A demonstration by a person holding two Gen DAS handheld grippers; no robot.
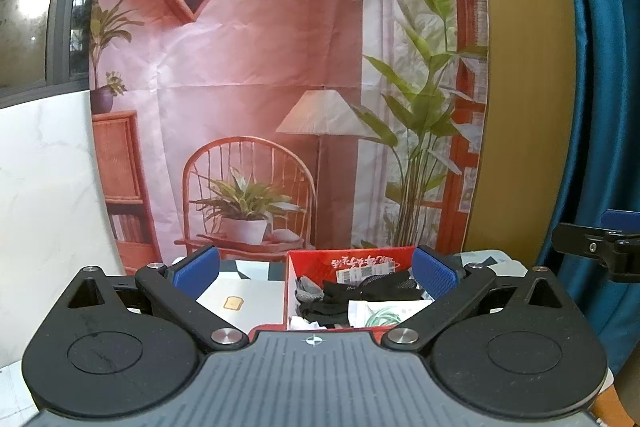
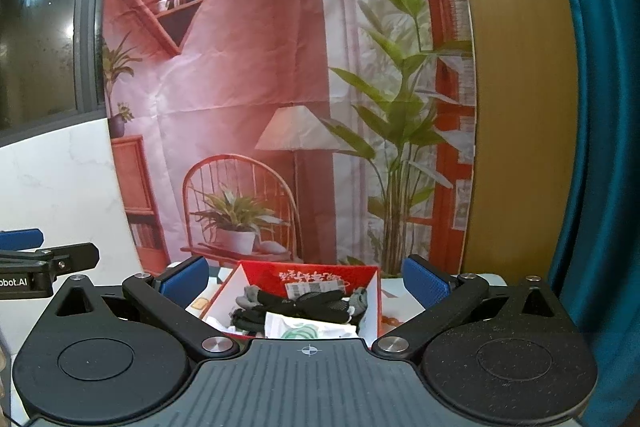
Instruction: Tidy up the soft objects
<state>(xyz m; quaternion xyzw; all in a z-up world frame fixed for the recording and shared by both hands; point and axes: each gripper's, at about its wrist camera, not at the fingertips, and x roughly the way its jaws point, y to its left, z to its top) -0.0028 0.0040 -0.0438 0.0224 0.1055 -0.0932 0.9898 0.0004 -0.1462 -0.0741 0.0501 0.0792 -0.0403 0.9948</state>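
The red box (image 1: 352, 263) on the table holds dark and grey socks (image 1: 352, 293). Both the left gripper (image 1: 316, 273) and right gripper (image 2: 306, 277) hover above it, jaws spread wide, empty, framing the box.

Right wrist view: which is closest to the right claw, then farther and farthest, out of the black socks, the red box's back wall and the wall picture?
From the right claw:
1. Black socks, in the box, just ahead.
2. Red box's back wall, behind the socks.
3. Wall picture, far behind the table.
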